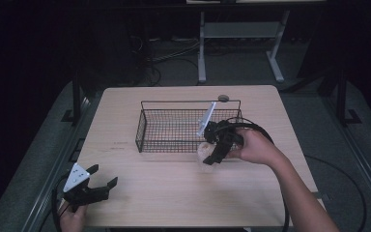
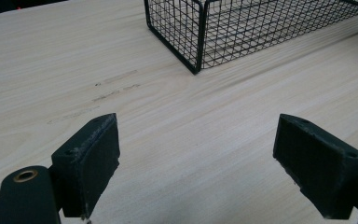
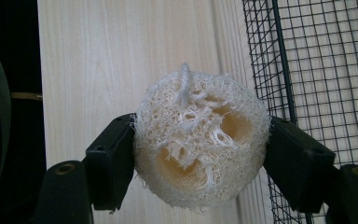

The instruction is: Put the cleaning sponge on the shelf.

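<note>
Dark room all round, cables on the floor point(image 1: 174, 55) and a white metal frame point(image 1: 241, 34) past the far edge of my light wood table point(image 1: 174, 193). Black wire basket point(image 1: 183, 126) sits on the far half of the table, open top, and I see nothing lying on its mesh floor. My right gripper point(image 1: 211, 155) is at the basket's near right corner, just outside the near wall, pointed down toward the tabletop, grey plate point(image 1: 206, 118) tilted up over the basket. Right gripper view: jaws pressed on either side of a pale round loofah sponge point(image 3: 198, 144), fibrous, holes showing yellowish inside, a loose strand sticking up at its top; sponge bulges beyond both pads, firmly gripped. Basket mesh point(image 3: 326, 70) runs just to the right of the sponge in that view, bare table to the left. High view shows the sponge point(image 1: 204, 153) as a pale blob under the jaws, at or just over the table; contact I cannot tell. My left gripper point(image 1: 102, 181) is well apart, at the near left corner of the table, jaws spread wide, nothing between them. Left gripper view: both black pads point(image 2: 91, 163) wide apart over bare wood, basket corner point(image 2: 196, 46) ahead and slightly right, faint scuff marks point(image 2: 114, 88) on the wood between.
</note>
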The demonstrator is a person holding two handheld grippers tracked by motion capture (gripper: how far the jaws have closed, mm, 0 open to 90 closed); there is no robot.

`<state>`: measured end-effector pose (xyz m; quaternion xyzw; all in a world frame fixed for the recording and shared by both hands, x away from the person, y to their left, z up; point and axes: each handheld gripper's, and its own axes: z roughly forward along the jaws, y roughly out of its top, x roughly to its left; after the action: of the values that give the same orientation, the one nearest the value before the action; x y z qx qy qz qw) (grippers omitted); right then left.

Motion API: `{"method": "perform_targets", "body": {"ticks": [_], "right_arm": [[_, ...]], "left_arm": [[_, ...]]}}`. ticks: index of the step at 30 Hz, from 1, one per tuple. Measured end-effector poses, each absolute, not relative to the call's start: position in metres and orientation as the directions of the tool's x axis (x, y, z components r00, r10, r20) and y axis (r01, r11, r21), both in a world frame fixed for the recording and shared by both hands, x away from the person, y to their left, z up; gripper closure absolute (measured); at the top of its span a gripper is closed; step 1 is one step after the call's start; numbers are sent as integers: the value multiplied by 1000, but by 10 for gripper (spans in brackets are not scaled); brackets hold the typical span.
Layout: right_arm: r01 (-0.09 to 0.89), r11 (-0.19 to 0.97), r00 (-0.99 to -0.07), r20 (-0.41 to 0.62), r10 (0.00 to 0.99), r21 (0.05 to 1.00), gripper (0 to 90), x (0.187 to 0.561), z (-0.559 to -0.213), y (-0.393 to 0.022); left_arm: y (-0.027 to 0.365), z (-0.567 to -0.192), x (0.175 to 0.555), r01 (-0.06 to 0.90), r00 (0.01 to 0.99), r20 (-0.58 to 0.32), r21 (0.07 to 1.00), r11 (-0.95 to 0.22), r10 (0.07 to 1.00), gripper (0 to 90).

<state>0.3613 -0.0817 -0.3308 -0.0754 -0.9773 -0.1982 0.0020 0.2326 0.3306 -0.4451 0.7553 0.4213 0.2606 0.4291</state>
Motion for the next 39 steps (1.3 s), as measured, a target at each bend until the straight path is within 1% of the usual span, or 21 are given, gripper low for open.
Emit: {"method": "perform_targets", "body": {"ticks": [14,25,39], "right_arm": [[144,913,-989,29,144,381,285,371,-316,-77],[132,920,-990,5,140,370,286,378,-305,-74],[146,914,-988,1,157,378,286,390,-291,-75]], "left_arm": [[331,-445,233,413,509,33,867,-278,860,137],[331,-445,233,414,509,32,867,-277,860,137],[331,-446,233,413,508,30,868,-274,861,137]]}}
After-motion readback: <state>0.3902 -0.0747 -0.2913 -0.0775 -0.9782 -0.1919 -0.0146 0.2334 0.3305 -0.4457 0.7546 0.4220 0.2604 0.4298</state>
